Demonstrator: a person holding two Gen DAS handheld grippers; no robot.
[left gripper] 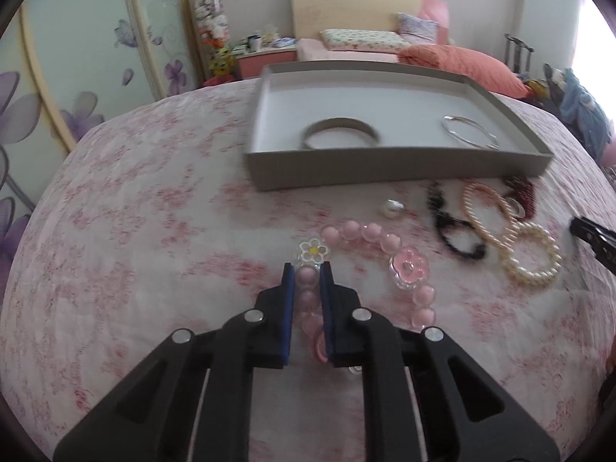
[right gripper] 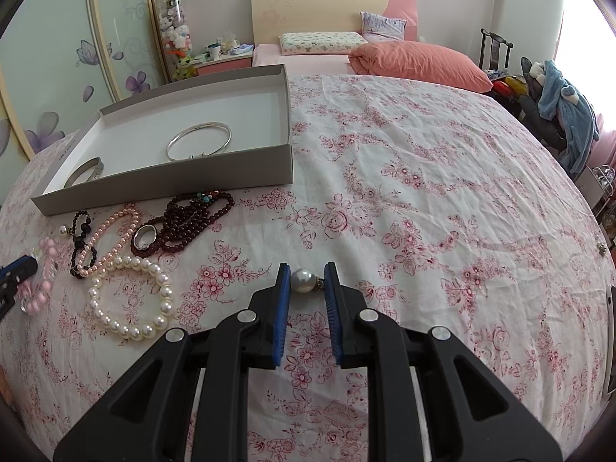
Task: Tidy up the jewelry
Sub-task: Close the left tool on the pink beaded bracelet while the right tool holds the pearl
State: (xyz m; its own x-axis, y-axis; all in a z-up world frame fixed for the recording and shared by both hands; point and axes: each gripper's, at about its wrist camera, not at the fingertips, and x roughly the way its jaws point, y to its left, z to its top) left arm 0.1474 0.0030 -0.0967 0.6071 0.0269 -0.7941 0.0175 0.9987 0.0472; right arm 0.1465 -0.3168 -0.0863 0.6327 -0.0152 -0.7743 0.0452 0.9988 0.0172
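Pearl strands (right gripper: 131, 300) and, seemingly, dark beads (right gripper: 184, 223) crowd the box (right gripper: 173, 181).

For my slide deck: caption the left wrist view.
Left gripper shut on pink bead bracelet on floral bedsheet, box beyond.

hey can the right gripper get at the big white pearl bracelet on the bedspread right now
Probably not yet: the right gripper is shut on a single pearl earring. The white pearl bracelet lies uncovered nearby to its left, so the path looks clear once emptied.
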